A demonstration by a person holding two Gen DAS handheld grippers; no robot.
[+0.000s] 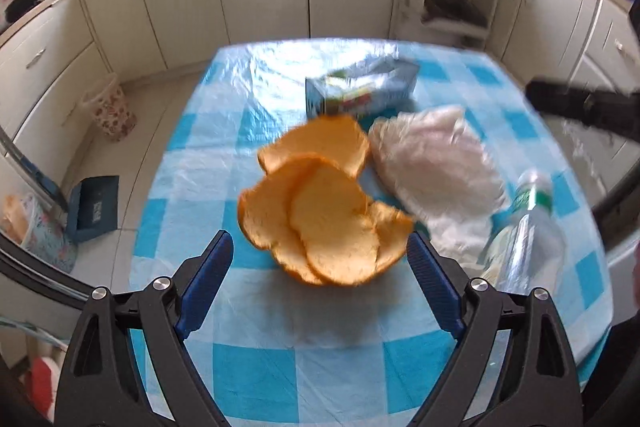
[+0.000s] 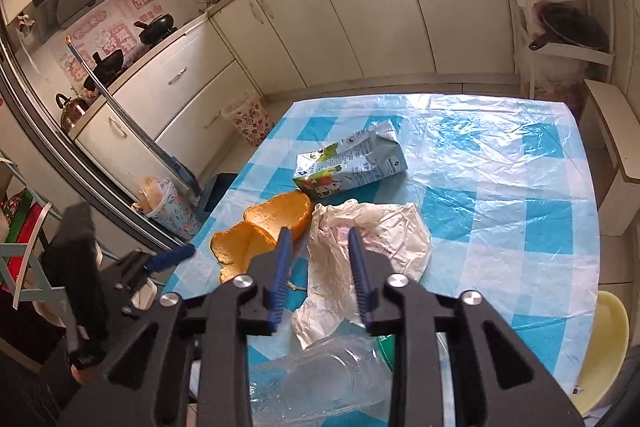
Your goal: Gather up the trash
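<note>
Peel (image 1: 320, 211) near table's (image 1: 280, 355) left edge — dead ahead of left gripper (image 1: 320, 259), fingers spread wide, empty. Right gripper (image 2: 318, 259) part-open over bag (image 2: 384, 239) — grips nothing.

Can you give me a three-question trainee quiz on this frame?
1. True or false: the left gripper is shut on the orange peel.
2. What lies on the table beyond the peel? A) a mug B) a carton C) a plate
3. Fill in: the right gripper hangs over the white ____.

Key:
1. False. Its jaws stand wide on either side of the peel, not touching it.
2. B. It lies on its side.
3. Bag. The jaws are partly open with crumpled plastic seen between them; no grip shows. A clear bottle lies next to the bag.
</note>
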